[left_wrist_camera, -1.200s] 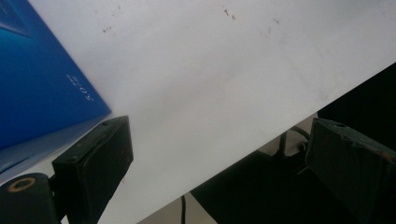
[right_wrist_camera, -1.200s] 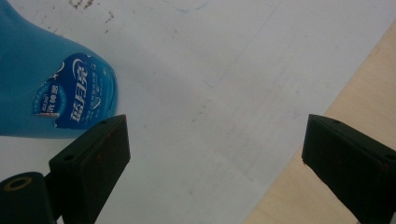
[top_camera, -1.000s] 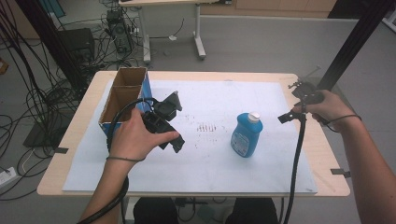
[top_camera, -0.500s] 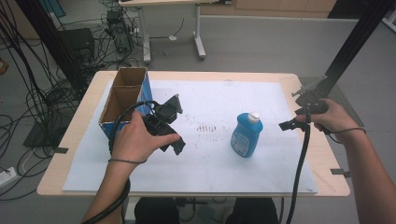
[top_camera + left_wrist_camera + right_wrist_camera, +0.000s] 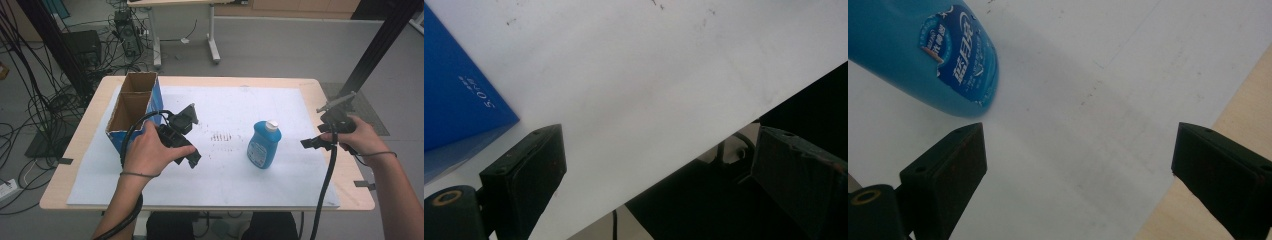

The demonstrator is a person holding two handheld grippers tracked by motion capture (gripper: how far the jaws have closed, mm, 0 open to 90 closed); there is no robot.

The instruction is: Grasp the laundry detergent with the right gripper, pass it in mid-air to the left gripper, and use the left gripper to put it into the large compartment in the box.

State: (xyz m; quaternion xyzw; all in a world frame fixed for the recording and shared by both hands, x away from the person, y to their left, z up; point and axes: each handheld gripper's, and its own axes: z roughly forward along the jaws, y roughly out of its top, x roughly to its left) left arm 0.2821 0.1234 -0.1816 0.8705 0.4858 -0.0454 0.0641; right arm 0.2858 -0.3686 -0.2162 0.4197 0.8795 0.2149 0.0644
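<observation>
A blue detergent bottle (image 5: 263,145) with a white cap stands upright on the white paper sheet (image 5: 225,100), right of centre. Its labelled lower body (image 5: 933,55) fills the upper left of the right gripper view. My right gripper (image 5: 320,125) (image 5: 1078,150) hovers open near the table's right edge, a short way right of the bottle, with nothing between its jaws. An open cardboard box (image 5: 116,139) with blue sides and two compartments stands at the left. My left gripper (image 5: 186,137) (image 5: 659,160) is open and empty just right of that box, whose blue wall (image 5: 454,100) is close by.
The wooden table (image 5: 320,87) ends just right of the paper. Pen marks (image 5: 220,136) dot the sheet's middle. On the floor behind are cables (image 5: 45,100) and a desk leg (image 5: 212,45). A black post (image 5: 375,50) rises at the far right.
My right hand has carried its gripper toward the front edge of the table, ending level with the bottle. The left gripper has barely shifted. Bottle and box stay put.
</observation>
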